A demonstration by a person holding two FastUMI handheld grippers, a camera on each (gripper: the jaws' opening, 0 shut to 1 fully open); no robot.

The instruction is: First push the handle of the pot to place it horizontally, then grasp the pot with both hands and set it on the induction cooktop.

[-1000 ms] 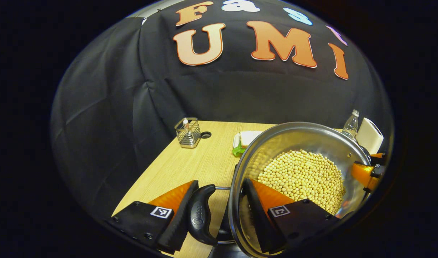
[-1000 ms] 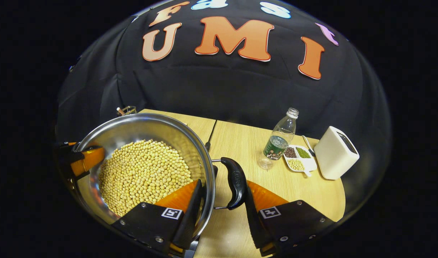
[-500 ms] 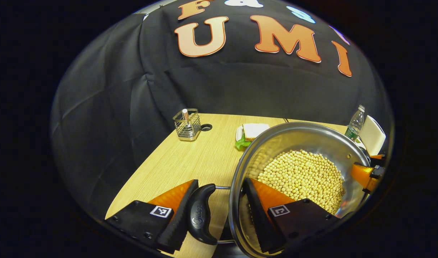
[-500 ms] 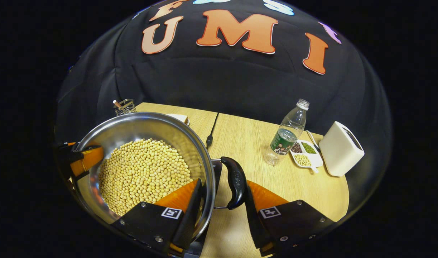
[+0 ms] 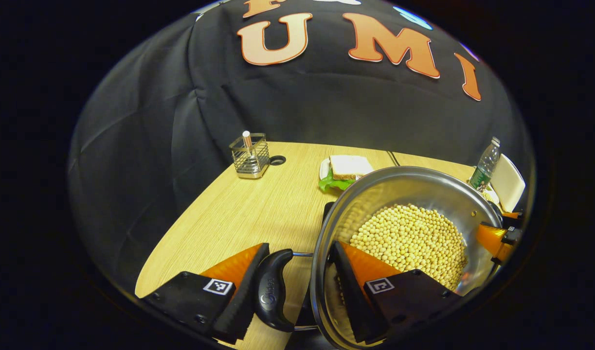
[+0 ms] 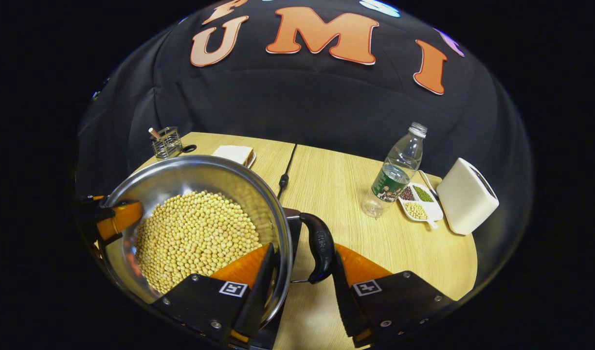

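Spanning the booth, wooden table [image 6: 336, 194] carries pot [image 6: 180, 170]

Staged recording booth, not a real kitchen: black cloth wall [image 6: 297, 112] hangs behind a light wood table [image 6: 336, 194] at frame centre. Kitchen-style props sit on it: wire utensil holder [image 5: 250, 155] upper left, sandwich on a plate [image 5: 343, 170], plastic water bottle [image 6: 397, 170], divided dish of beans [image 6: 419, 204], white toaster-like box [image 6: 465, 194] at right, steel pot of soybeans [image 6: 195, 233] lower left.
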